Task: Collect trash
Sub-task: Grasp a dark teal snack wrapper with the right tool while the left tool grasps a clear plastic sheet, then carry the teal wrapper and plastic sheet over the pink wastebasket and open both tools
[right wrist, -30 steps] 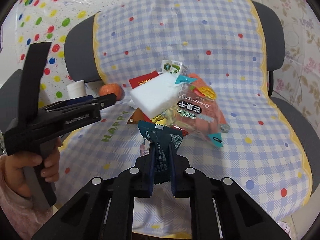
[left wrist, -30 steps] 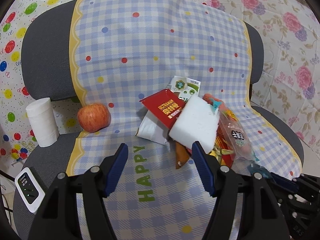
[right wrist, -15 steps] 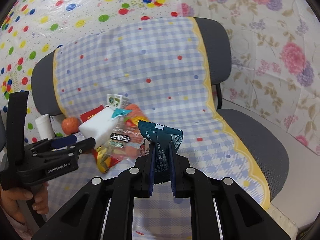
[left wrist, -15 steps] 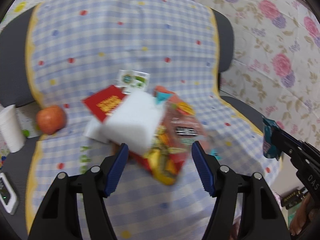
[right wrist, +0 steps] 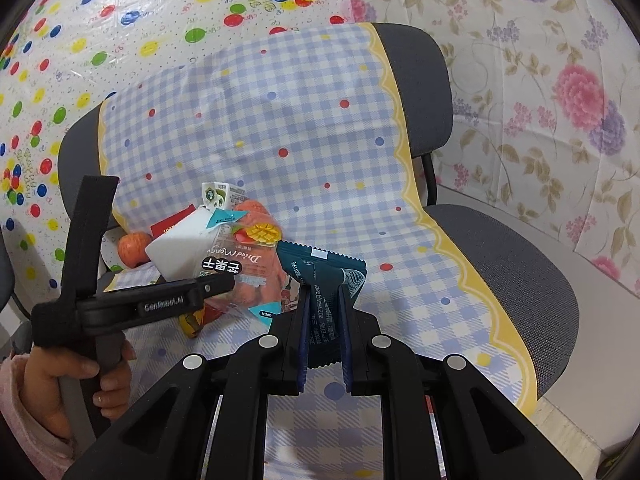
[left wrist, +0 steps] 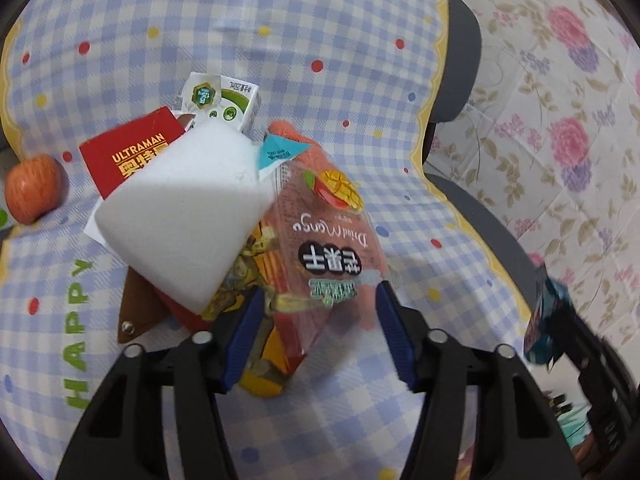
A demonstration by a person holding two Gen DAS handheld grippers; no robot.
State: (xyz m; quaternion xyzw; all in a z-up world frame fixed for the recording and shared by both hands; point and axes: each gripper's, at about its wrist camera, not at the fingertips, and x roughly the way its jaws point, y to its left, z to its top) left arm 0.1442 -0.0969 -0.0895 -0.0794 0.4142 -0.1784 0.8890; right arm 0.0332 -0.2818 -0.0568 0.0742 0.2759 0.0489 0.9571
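1. Teal crinkly foil wrapper with serrated ends (right wrist: 324, 276) is sitting clamped between the blue pads of the right gripper (right wrist: 324, 340), held up off the seat, so one piece of trash is already picked.
2. Left gripper (left wrist: 320, 332) is straddling the lower end of the glossy orange dried-mango pouch (left wrist: 332, 240); its jaws have just been closing, pouch between them, pads not yet pressing as far as I can tell.
3. Everything else is still lying in one heap on the blue-and-white checked plastic cover (left wrist: 360, 420) draped over the grey fabric office chair (right wrist: 500, 248). No bin is showing in either view.
4. Remaining, by my estimate: most of the heap.
   - white foam block, matte, squared edges (left wrist: 180, 216), leaning on top
   - red flat card packet printed ULTRAMAN (left wrist: 132, 156), partly under the block
   - small white-and-green drink carton (left wrist: 224, 100) at the back
   - yellow printed snack wrapper (left wrist: 256, 256), creased, under the pouch
   - brown leather-like flap with a metal stud (left wrist: 136, 312) poking out below
5. Round red apple (left wrist: 34, 188) is resting apart at the left edge; probably not trash.
6. Pouch film is looking slick and limp, so it will likely sag when lifted.
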